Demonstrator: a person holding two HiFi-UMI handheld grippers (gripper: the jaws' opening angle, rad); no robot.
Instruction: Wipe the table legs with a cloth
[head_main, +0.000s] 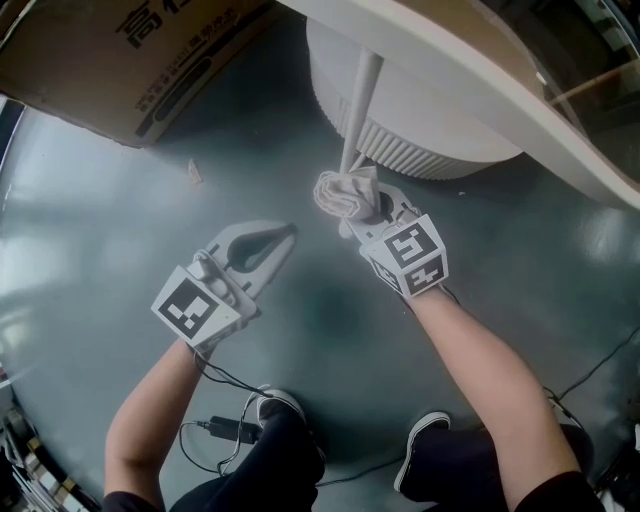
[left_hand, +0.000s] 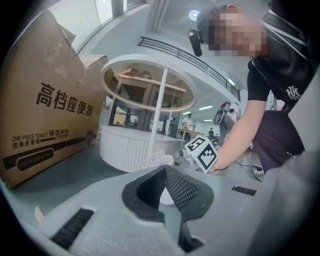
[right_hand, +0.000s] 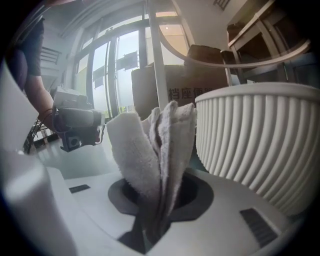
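My right gripper (right_hand: 152, 222) pinches the folded grey cloth (right_hand: 150, 155) upright in front of the thin white table leg (right_hand: 158, 70), with the ribbed white base (right_hand: 255, 140) at right.

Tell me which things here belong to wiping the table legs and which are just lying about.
For the job:
cloth, clamped in the right gripper
table leg, close by the cloth
left gripper, shut and empty

Lying about:
cardboard box
scrap on the floor
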